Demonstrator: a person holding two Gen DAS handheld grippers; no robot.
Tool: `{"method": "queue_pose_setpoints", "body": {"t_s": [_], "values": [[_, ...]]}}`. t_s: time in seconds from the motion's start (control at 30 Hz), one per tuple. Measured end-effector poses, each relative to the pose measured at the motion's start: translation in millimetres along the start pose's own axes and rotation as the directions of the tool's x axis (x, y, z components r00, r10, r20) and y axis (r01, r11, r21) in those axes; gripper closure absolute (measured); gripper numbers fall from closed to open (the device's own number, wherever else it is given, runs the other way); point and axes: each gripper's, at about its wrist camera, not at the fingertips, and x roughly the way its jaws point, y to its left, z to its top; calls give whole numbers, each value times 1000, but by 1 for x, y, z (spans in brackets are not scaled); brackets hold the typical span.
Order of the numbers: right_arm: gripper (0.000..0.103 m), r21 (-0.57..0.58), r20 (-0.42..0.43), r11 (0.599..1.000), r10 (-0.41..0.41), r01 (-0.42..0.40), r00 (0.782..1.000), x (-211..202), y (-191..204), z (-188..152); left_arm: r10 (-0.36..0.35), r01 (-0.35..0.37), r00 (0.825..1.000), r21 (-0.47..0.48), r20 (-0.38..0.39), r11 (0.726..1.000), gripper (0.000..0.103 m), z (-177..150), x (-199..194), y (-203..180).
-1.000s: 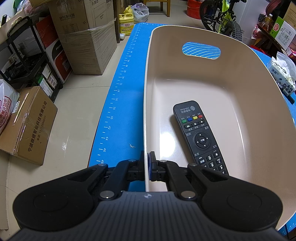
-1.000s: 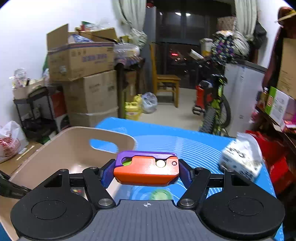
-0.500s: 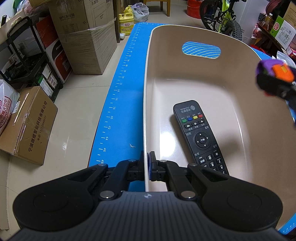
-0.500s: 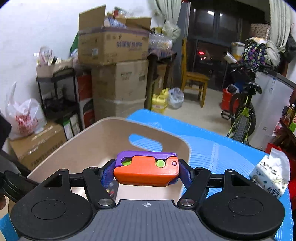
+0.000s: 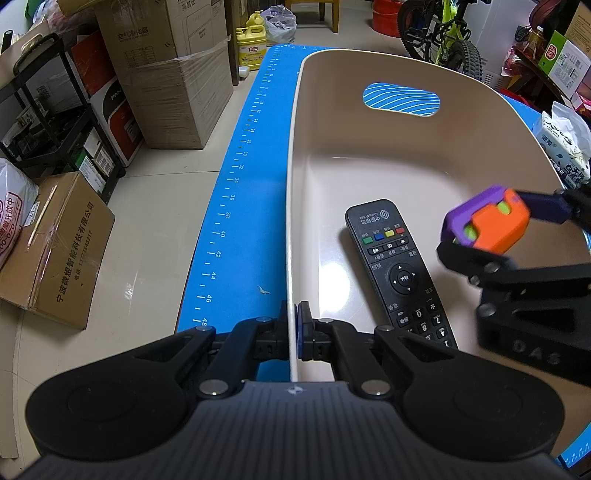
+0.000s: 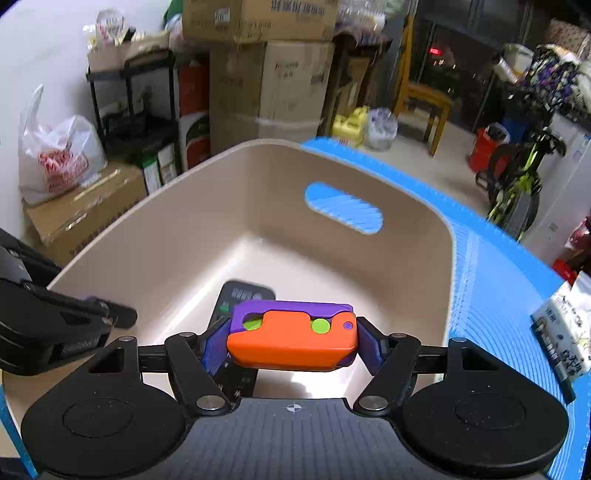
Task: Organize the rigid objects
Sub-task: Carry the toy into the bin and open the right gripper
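A beige plastic bin (image 5: 399, 173) (image 6: 207, 206) stands on the blue mat (image 5: 240, 206). My left gripper (image 5: 293, 332) is shut on the bin's near left rim. A black remote control (image 5: 397, 266) (image 6: 245, 293) lies flat on the bin's floor. An orange and purple toy block (image 6: 293, 341) (image 5: 487, 223) hangs over the bin's inside, above the right of the remote, with my right gripper (image 6: 291, 345) (image 5: 491, 225) shut on its two ends. The block hides part of the remote in the right wrist view.
A tissue pack (image 5: 565, 147) (image 6: 565, 328) lies on the mat right of the bin. Cardboard boxes (image 5: 170, 74), a black rack (image 5: 48, 122), a yellow jug (image 5: 253, 48), a wooden chair (image 6: 424, 99) and a bicycle (image 5: 443, 33) stand on the floor around the table.
My right gripper has carried the toy block leftward and down, from over the mat to over the bin's inside. The left gripper and the remote have stayed put.
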Motion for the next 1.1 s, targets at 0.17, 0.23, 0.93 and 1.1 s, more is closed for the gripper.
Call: {"method": "queue_pose_setpoints", "body": {"t_s": [0.17, 0.23, 0.93, 1.1], "values": [[31, -35, -82, 999, 0, -3, 997, 10, 4, 3, 1, -1, 1000, 0, 0, 1000, 99, 0, 0, 0], [30, -52, -101, 999, -3, -3, 995, 12, 7, 2, 0, 0, 1000, 0, 0, 1000, 99, 0, 0, 0], [18, 117, 172, 993, -51, 31, 984, -66, -61, -7, -2, 2, 1000, -4, -1, 1000, 99, -1, 1, -5], [18, 202, 177, 977, -111, 74, 978, -73, -94, -19, -2, 2, 1000, -4, 0, 1000, 99, -1, 1, -4]]}}
